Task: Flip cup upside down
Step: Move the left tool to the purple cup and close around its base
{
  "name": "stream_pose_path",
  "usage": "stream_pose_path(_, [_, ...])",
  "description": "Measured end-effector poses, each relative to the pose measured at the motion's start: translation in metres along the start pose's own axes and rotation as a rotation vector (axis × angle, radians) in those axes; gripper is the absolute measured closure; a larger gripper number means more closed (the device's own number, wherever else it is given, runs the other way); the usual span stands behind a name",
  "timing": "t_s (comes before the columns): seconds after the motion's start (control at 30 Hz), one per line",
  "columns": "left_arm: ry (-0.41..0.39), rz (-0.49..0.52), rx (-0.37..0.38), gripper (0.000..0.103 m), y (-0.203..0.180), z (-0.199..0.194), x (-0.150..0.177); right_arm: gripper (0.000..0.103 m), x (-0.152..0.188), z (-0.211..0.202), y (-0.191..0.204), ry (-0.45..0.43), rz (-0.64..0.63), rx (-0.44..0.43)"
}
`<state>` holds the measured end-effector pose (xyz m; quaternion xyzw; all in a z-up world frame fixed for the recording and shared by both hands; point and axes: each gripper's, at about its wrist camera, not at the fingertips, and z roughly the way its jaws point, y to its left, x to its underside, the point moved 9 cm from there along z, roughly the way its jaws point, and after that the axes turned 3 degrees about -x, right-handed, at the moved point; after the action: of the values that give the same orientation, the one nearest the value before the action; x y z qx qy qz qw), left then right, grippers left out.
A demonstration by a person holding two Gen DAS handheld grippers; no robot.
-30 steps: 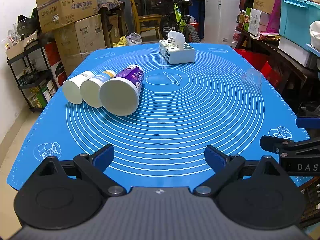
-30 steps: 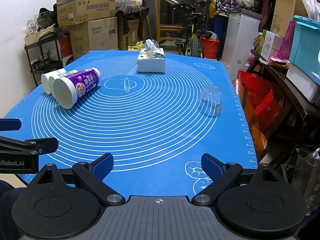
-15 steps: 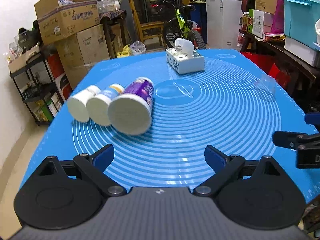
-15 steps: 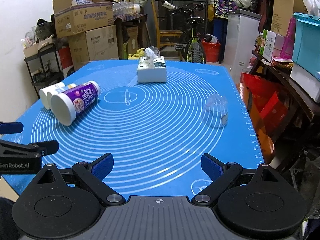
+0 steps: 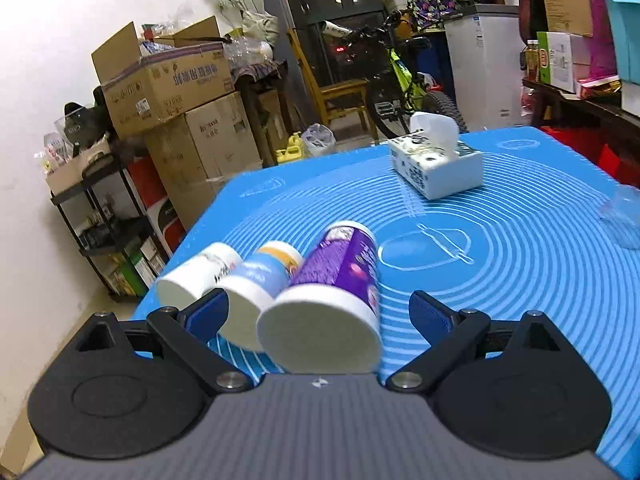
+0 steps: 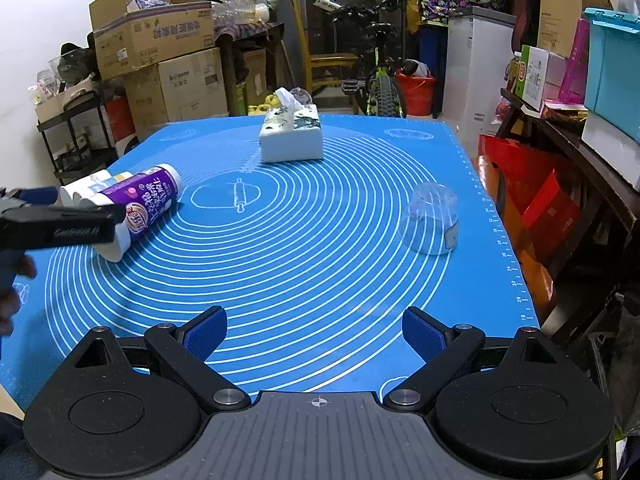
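Note:
A clear plastic cup [image 6: 431, 224] stands mouth down on the right side of the blue mat [image 6: 320, 248]; it also shows faintly at the right edge of the left wrist view [image 5: 624, 216]. My right gripper [image 6: 315, 334] is open and empty, near the mat's front edge, well short of the cup. My left gripper [image 5: 318, 316] is open, its fingers either side of the white base of a purple bottle [image 5: 332, 304] lying on its side, not closed on it. The left gripper also shows in the right wrist view [image 6: 60, 228].
Two more bottles [image 5: 224, 280] lie beside the purple one. A tissue box [image 6: 291, 136] stands at the far middle of the mat. Cardboard boxes [image 6: 160, 52], a shelf, a bicycle and bins surround the table. The mat's right edge [image 6: 512, 240] drops to red bags.
My left gripper has moved forward and left to the lying bottles, now right in front of the purple one. My right gripper has edged forward slightly. The cup has not moved.

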<state>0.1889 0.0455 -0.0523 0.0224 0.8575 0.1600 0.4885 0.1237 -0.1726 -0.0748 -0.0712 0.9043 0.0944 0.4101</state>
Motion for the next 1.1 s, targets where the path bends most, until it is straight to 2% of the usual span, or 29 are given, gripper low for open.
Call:
stream_pose_path(0.27, [0.044, 0.018, -0.019, 0.007, -0.004, 0.033, 0.010, 0.008, 0.002, 0.011, -0.001, 0.017, 0.002, -0.002])
stream_pose_path(0.37, [0.044, 0.034, -0.030, 0.011, -0.005, 0.037, 0.012, 0.008, 0.003, 0.015, -0.001, 0.023, 0.003, -0.002])
stream_pose_path(0.47, [0.037, 0.062, -0.030, 0.020, -0.009, 0.037, 0.015, 0.008, 0.004, 0.018, -0.001, 0.028, 0.006, -0.001])
stream_pose_path(0.6, [0.024, 0.079, -0.038, 0.021, -0.011, 0.036, 0.014, 0.008, 0.005, 0.020, 0.000, 0.032, 0.008, -0.002])
stream_pose_path(0.83, [-0.001, 0.065, -0.030, 0.022, -0.013, 0.025, 0.012, 0.008, 0.003, 0.019, 0.000, 0.030, 0.011, 0.000])
stream_pose_path(1.0, [-0.028, 0.040, 0.028, 0.022, -0.023, -0.002, 0.006, 0.008, 0.003, 0.014, -0.006, 0.023, 0.024, 0.013])
stream_pose_path(1.1, [-0.015, 0.025, 0.060, 0.023, -0.033, -0.015, 0.009, 0.008, 0.004, 0.008, -0.008, 0.018, 0.032, 0.018])
